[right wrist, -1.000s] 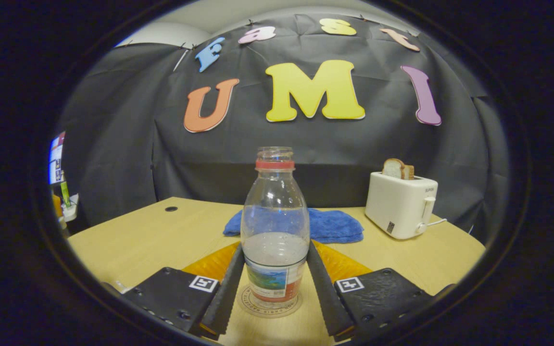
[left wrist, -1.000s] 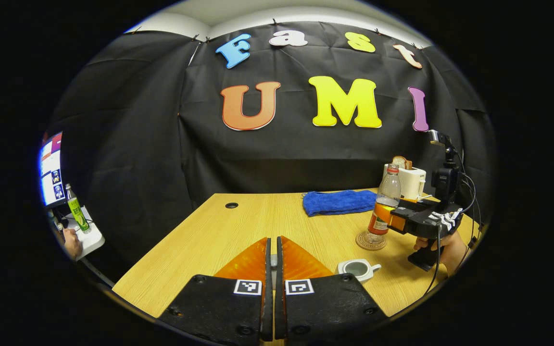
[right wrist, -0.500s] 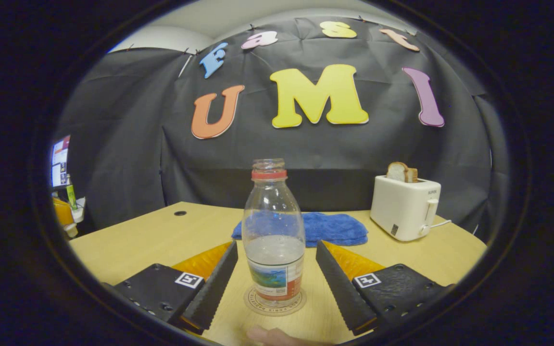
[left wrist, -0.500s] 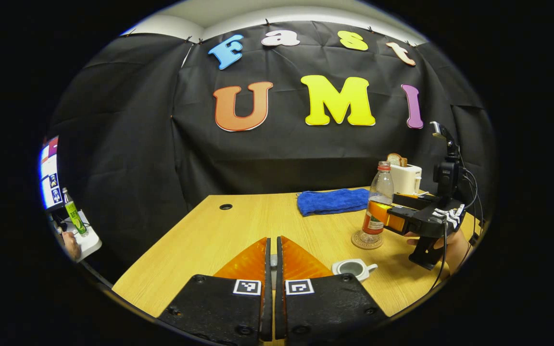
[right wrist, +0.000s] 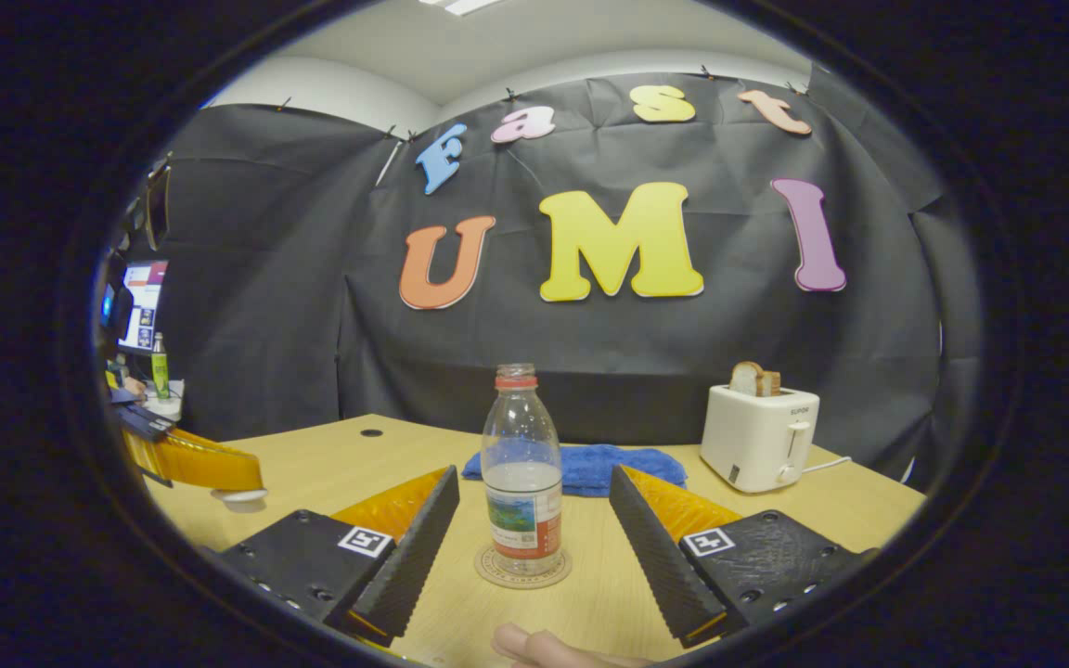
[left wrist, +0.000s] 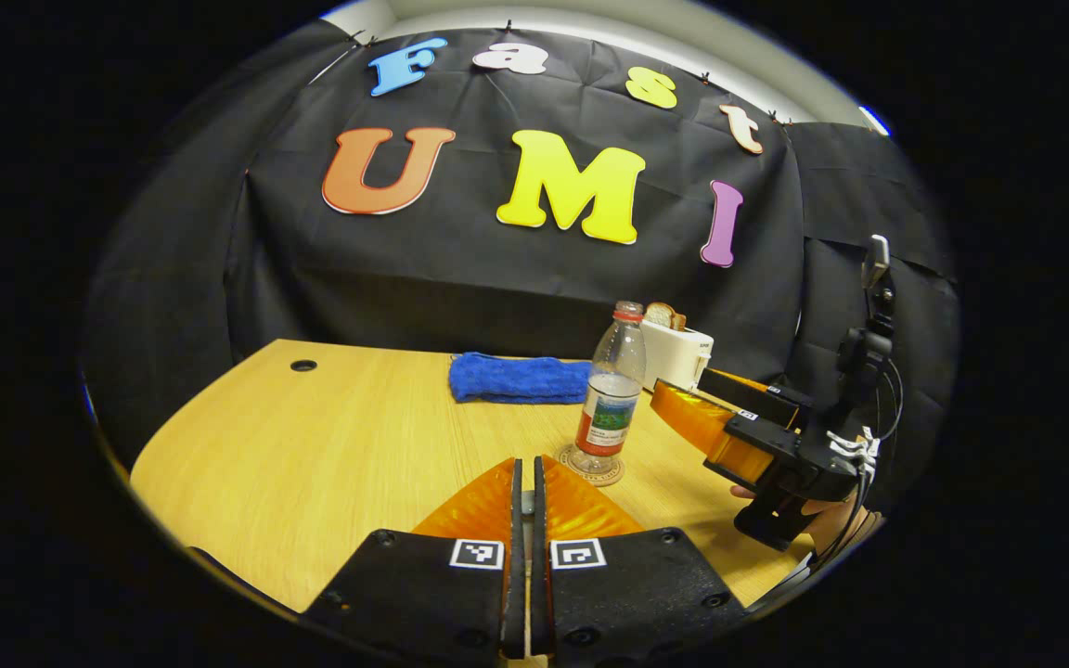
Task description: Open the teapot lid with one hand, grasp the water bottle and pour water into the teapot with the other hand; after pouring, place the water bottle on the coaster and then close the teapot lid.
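The clear water bottle point(right wrist: 521, 473), part full and uncapped, stands upright on the round coaster point(right wrist: 497, 573) in the right gripper view. My right gripper point(right wrist: 534, 475) is open, its fingers wide on either side and drawn back from the bottle. At the left edge of that view my left gripper point(right wrist: 251, 478) holds the white teapot lid point(right wrist: 239, 496) above the table. In the left gripper view the left gripper point(left wrist: 525, 464) is shut with a grey bit of lid between its fingers; the bottle point(left wrist: 611, 399), coaster point(left wrist: 593, 471) and right gripper point(left wrist: 683, 385) stand ahead to the right.
A white toaster point(right wrist: 759, 436) with bread stands at the back right, and a blue cloth point(right wrist: 590, 464) lies behind the bottle. The wooden table point(left wrist: 312, 445) has a cable hole point(left wrist: 303, 366) at its far left. A fingertip point(right wrist: 534, 645) shows at the bottom edge.
My right gripper let go of the bottle, opened and backed off. My left gripper, still shut on the lid, swung right; the open teapot left its view.
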### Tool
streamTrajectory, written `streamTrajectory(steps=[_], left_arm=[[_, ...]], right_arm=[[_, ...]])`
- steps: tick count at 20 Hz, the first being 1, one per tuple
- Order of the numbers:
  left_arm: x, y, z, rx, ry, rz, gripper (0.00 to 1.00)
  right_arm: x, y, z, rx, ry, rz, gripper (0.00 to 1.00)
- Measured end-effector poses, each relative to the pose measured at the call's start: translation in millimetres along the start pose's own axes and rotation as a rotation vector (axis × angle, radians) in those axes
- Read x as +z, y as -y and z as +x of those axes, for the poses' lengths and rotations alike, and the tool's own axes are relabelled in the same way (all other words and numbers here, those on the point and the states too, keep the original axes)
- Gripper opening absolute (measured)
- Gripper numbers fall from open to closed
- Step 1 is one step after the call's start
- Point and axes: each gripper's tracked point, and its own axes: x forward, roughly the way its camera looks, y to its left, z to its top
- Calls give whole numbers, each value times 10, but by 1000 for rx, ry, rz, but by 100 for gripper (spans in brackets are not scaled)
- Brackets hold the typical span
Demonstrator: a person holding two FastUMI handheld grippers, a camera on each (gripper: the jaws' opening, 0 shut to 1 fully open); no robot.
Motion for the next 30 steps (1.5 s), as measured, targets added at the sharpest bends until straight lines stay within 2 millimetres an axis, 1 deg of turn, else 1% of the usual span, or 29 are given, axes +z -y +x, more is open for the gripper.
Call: streamTrajectory(steps=[1, 3, 4, 5, 6, 9, 11, 13, 14, 15, 16, 18, 20, 25, 27, 29, 30], left_arm=[[-57, 17, 47, 0, -14, -4, 5], [-168, 42, 142, -11, -35, -34, 5], [-190, 48, 182, -22, -32, -65, 5], [-214, 84, 216, -40, -26, -98, 5], [-203, 95, 253, -53, -14, -133, 5], [-268, 53, 382, -41, 1, -213, 5], [-274, -10, 378, 6, 21, -209, 5], [-284, 4, 405, 40, 26, -172, 5], [-290, 4, 397, 62, 28, -146, 5], [-326, 24, 406, 75, 23, -121, 5], [-371, 54, 424, 94, 16, -84, 5], [-374, 33, 415, 146, 29, -12, 5], [-388, 29, 422, 191, 28, 23, 5], [-390, 10, 425, 259, 41, 93, 5], [-370, 19, 414, 292, 55, 145, 5], [-365, 35, 426, 297, 45, 147, 6], [-363, 67, 432, 289, 31, 130, 10]], right_arm=[[4, 32, -73, -8, 8, -11, 98], [23, 21, -208, 1, 25, -24, 96], [37, 15, -278, 4, 35, -28, 98], [36, 28, -341, 5, 41, -31, 96], [34, 43, -408, 1, 49, -36, 96], [44, 114, -580, -2, 82, -43, 96], [32, 170, -658, 1, 96, -17, 97], [14, 272, -684, -13, 91, -2, 96], [22, 326, -700, -24, 92, 1, 98], [27, 352, -717, -30, 95, 4, 97], [52, 362, -740, -30, 102, 8, 97], [108, 344, -793, -28, 125, 3, 96], [149, 345, -823, -26, 141, -5, 96], [131, 319, -832, -27, 132, -8, 96], [108, 360, -841, -48, 117, -14, 95], [124, 406, -858, -69, 115, -20, 96], [152, 437, -870, -79, 116, -22, 96]])
